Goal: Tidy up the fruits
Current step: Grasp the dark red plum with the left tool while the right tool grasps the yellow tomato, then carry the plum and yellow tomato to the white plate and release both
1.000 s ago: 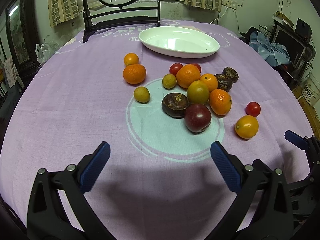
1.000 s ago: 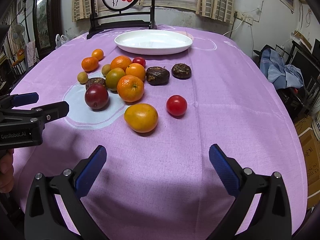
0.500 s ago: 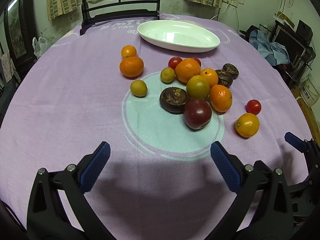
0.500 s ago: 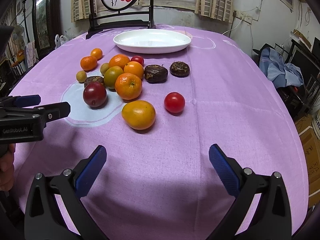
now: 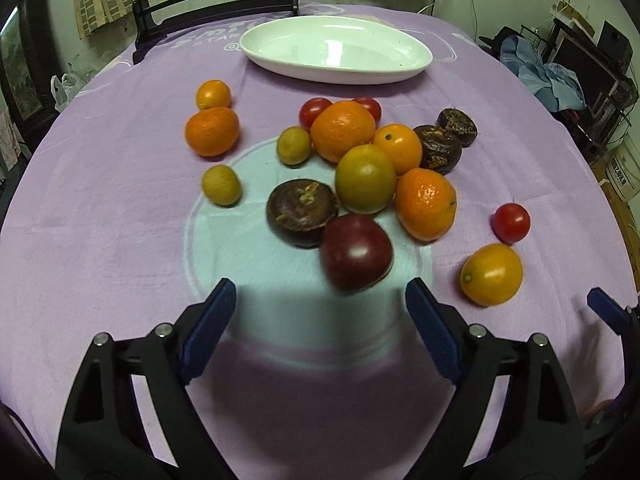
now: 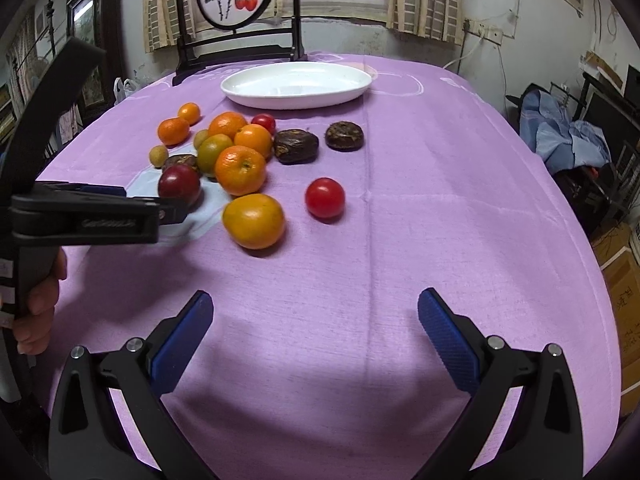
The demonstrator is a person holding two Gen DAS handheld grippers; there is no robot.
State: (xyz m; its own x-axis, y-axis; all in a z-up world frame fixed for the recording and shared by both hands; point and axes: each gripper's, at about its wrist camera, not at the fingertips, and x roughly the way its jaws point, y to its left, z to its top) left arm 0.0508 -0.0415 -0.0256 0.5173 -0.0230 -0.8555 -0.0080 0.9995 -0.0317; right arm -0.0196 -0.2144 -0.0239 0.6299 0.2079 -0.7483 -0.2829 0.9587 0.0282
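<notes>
Several fruits lie in a loose cluster on the purple tablecloth. A dark red plum point(image 5: 356, 253) point(image 6: 179, 185) is nearest my left gripper point(image 5: 320, 308), which is open and empty just short of it. Behind the plum sit a brown mangosteen point(image 5: 302, 212), a green-yellow citrus point(image 5: 365, 179) and oranges point(image 5: 426, 203). An empty white oval plate point(image 5: 336, 49) point(image 6: 296, 84) stands at the far side. My right gripper point(image 6: 314, 320) is open and empty, well short of a yellow-orange citrus point(image 6: 254, 221) and a red tomato point(image 6: 325, 197).
A dark wooden chair point(image 6: 236, 46) stands behind the table's far edge. Blue cloth and clutter point(image 6: 560, 132) lie off the right side. The left gripper's body point(image 6: 84, 216) reaches in from the left in the right wrist view. Bare cloth lies in front of my right gripper.
My left gripper has moved forward and down towards the plum, so the fruits look larger. My right gripper has barely moved. Both stay open.
</notes>
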